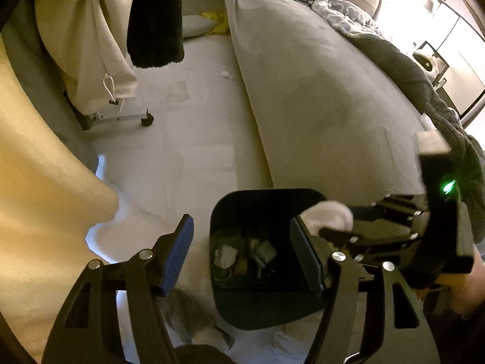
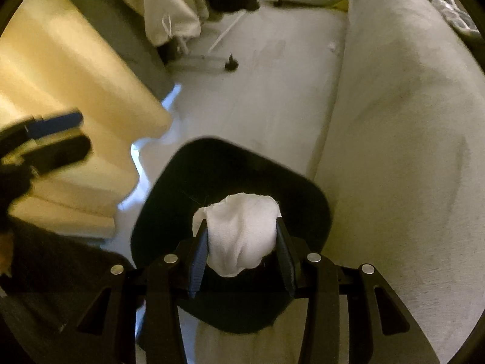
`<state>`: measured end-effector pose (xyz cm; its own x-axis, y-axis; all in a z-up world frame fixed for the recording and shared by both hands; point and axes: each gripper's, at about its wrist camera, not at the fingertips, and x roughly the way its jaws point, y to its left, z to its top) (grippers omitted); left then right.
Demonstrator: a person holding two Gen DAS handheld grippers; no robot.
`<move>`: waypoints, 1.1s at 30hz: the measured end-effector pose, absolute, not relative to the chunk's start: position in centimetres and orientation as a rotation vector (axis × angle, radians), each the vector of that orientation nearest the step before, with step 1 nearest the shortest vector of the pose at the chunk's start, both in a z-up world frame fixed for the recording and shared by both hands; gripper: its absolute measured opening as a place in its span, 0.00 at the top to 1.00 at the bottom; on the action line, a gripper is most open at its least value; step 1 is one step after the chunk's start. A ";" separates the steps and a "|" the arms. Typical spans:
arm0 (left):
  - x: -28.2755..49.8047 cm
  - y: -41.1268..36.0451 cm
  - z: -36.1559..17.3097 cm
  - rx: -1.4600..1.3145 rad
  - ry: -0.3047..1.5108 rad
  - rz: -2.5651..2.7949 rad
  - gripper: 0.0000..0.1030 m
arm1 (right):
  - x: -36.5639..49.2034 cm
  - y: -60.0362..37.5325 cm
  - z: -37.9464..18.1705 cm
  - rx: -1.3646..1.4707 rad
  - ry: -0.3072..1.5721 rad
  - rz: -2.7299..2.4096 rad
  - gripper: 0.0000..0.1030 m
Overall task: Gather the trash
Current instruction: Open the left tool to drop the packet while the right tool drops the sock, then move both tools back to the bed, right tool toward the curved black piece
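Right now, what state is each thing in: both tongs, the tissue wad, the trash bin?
Right tongs: shut on the white tissue wad, held over the bin.
White tissue wad: crumpled, clamped between both pads, not yet dropped.
Left tongs: open, holding nothing.
Black trash bin: open-topped, partly filled with trash.

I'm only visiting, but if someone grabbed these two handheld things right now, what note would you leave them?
Right claw: shut on a crumpled white tissue wad, held over the open black plastic bin.
Left claw: open, empty, beside the bin.
Done: some trash already lies in the bin.
Left: drop the wad in; a small white scrap lies on the floor by the grey bed.
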<state>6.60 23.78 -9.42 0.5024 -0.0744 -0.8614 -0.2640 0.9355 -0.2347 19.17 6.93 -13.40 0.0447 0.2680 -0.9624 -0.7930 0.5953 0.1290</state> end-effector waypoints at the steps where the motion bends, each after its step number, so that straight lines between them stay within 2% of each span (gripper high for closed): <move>1: 6.6 23.7 -9.0 -0.361 1.023 0.113 0.33 | 18.9 6.9 -13.8 -0.522 1.292 0.863 0.54; 3: 6.7 23.9 -8.6 -0.363 0.995 0.110 0.33 | 18.8 6.9 -14.3 -0.517 1.324 0.867 0.38; 8: 6.8 24.2 -6.7 -0.383 0.875 0.103 0.32 | 19.3 6.3 -13.3 -0.472 1.307 0.861 0.28; 16: 6.8 22.5 -3.3 -0.358 0.708 0.062 0.27 | 20.2 4.4 -10.2 -0.416 1.180 0.862 0.24; 20: 7.3 20.9 -2.9 -0.334 0.695 0.030 0.22 | 20.9 2.3 -8.8 -0.386 1.123 0.835 0.20; 33: 9.6 16.0 -2.8 -0.286 0.662 -0.025 0.16 | 23.3 -4.7 -6.3 -0.273 1.008 0.699 0.19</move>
